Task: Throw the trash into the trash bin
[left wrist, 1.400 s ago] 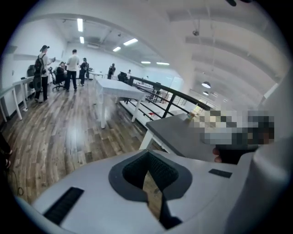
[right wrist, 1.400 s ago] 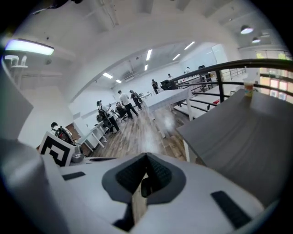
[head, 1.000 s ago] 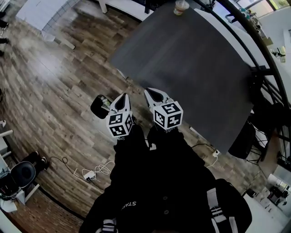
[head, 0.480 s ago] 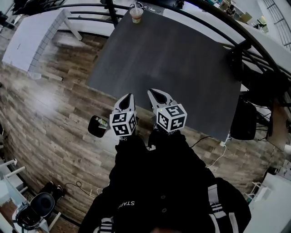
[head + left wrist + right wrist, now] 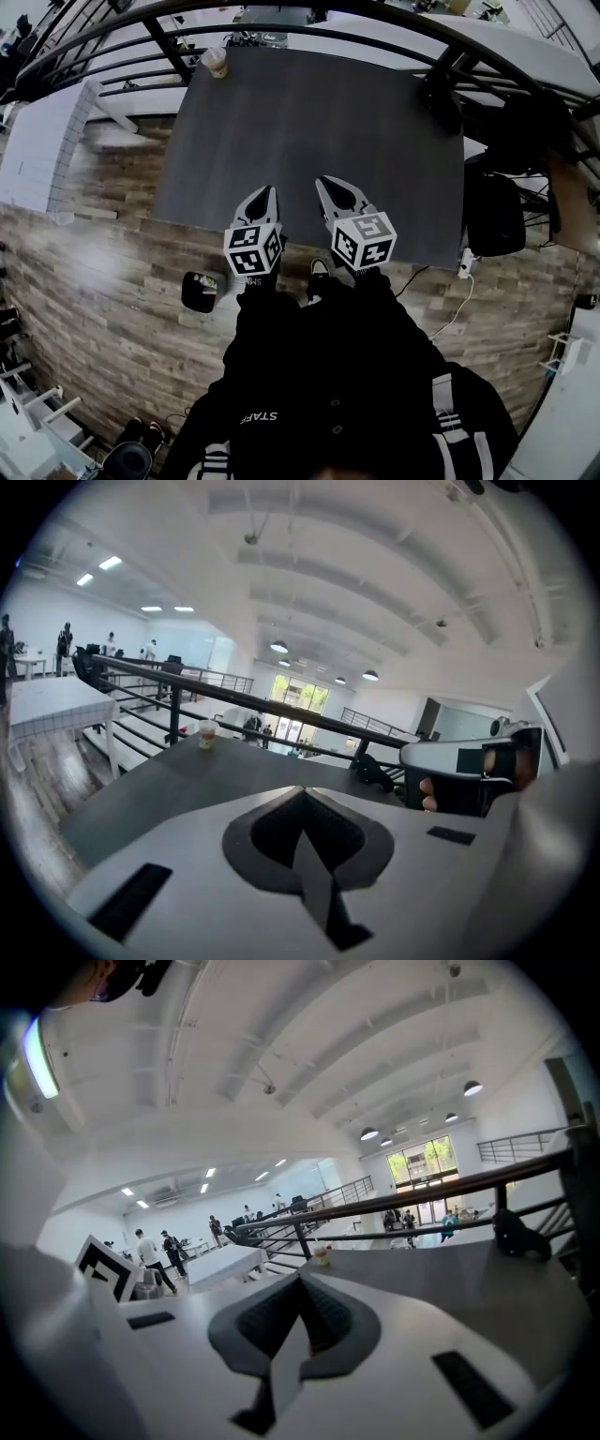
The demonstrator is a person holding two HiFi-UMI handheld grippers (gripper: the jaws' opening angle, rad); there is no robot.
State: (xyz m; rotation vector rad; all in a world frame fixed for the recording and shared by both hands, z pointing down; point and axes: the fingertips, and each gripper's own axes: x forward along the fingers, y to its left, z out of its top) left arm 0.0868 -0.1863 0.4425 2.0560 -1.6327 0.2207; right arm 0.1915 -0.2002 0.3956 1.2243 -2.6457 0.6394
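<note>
A paper cup [image 5: 215, 62] with a lid stands on the far left corner of the dark grey table [image 5: 309, 141]; it also shows as the small cup [image 5: 207, 734] in the left gripper view and the cup [image 5: 322, 1256] in the right gripper view. On the wooden floor, a small black trash bin [image 5: 200, 292] sits below and left of my left gripper [image 5: 263, 191]. My left gripper [image 5: 302, 803] is shut and holds nothing. Beside it, my right gripper [image 5: 328, 182] hangs over the table's near edge, and its jaws [image 5: 302, 1293] are likewise shut with nothing in them.
A black railing [image 5: 309, 33] runs behind the table. A black object [image 5: 441, 98] lies at the table's far right corner. A black chair [image 5: 494, 214] stands right of the table, with a white cable [image 5: 463, 267] on the floor. White tables and people are far off.
Both grippers have moved from over the floor to the table's near edge and risen. The table and cup now lie straight ahead; the bin has slipped back to the lower left.
</note>
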